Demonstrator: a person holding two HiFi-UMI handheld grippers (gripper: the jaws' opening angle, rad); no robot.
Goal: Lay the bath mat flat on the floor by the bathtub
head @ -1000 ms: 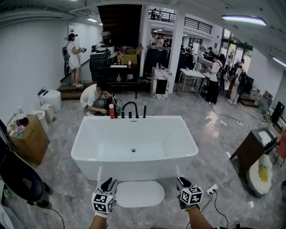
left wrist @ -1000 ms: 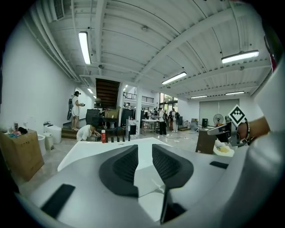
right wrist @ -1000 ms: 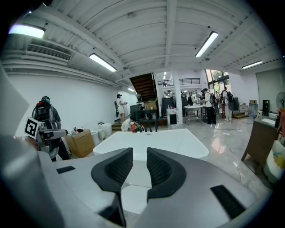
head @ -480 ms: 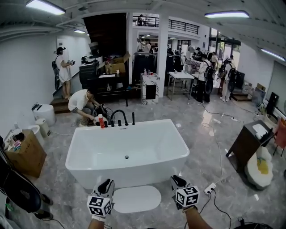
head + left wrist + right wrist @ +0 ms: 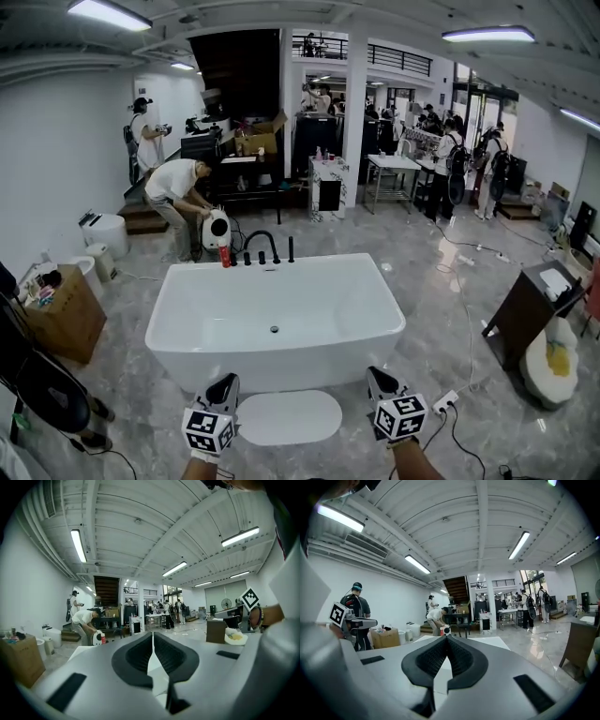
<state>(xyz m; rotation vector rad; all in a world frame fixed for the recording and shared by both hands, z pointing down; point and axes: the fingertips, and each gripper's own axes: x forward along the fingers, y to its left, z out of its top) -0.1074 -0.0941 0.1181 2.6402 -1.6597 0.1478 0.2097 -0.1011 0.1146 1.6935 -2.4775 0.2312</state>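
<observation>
The white oval bath mat (image 5: 289,417) lies flat on the grey marble floor, just in front of the white bathtub (image 5: 281,370). My left gripper (image 5: 225,384) hovers above the mat's left end, and my right gripper (image 5: 378,378) above its right end. Both point level toward the tub. Their jaws have just been closing and now meet with nothing between them, as the left gripper view (image 5: 153,634) and the right gripper view (image 5: 446,638) show. Neither gripper touches the mat.
A black faucet (image 5: 260,246) and a red bottle (image 5: 225,256) stand on the tub's far rim. A cardboard box (image 5: 64,314) is on the left, a dark cabinet (image 5: 527,309) on the right. A power strip (image 5: 446,402) with cables lies by my right gripper. Several people stand behind.
Both grippers have lifted off the mat's ends and their jaws have come together. The mat stays flat. The person crouching behind the tub has stood up and bends over.
</observation>
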